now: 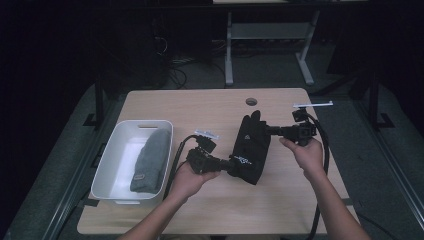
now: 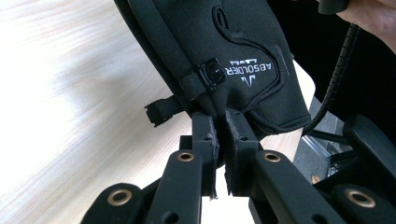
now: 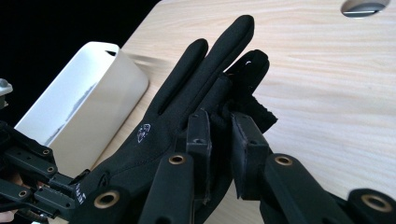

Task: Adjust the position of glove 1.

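Note:
A black glove [image 1: 251, 147] with white lettering hangs over the middle of the wooden table [image 1: 210, 107], held between both grippers. My left gripper [image 1: 231, 165] is shut on its cuff edge [image 2: 233, 100], beside a small clip and strap. My right gripper [image 1: 267, 129] is shut on the glove's finger side [image 3: 224, 100], its jaws pinching the fabric. In the right gripper view the glove's fingers [image 3: 219, 60] point up and away, and the left gripper [image 3: 60, 196] shows at the bottom left.
A white plastic bin [image 1: 116, 150] stands at the table's left with a grey folded garment [image 1: 151, 160] inside. A round cable hole [image 1: 251, 101] sits near the far edge. Table legs and cables lie on the dark floor beyond.

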A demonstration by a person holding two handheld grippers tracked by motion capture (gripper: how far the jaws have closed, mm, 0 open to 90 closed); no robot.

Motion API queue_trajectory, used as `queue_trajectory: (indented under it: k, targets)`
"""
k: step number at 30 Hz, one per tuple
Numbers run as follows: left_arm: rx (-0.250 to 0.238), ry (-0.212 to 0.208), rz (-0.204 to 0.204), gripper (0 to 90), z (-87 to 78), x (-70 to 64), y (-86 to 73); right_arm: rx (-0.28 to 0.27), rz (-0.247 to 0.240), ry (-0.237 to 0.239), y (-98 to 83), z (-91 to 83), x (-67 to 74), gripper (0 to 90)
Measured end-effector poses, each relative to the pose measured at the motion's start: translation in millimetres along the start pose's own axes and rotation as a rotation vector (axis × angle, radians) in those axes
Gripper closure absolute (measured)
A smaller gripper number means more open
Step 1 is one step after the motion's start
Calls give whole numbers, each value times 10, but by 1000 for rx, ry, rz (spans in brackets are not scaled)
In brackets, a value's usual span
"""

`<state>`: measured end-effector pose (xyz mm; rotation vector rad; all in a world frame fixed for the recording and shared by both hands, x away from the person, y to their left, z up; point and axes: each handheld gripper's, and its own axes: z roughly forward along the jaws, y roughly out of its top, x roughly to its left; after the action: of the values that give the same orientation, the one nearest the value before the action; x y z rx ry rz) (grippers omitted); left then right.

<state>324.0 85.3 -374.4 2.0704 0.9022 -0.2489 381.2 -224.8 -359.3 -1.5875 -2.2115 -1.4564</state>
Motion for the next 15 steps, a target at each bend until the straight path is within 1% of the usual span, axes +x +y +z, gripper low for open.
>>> queue_trajectory:
  k: [3, 10, 15]
  targets:
    - [-9, 5, 0, 843, -82, 11, 1, -7, -12, 7, 50, 23, 61, 787]
    - [-28, 17, -2, 843, -243, 45, -20, -2, -34, 16, 146, 106, 195, 788]
    - [-39, 18, -2, 843, -355, 68, -33, 3, -45, 24, 204, 169, 282, 788]
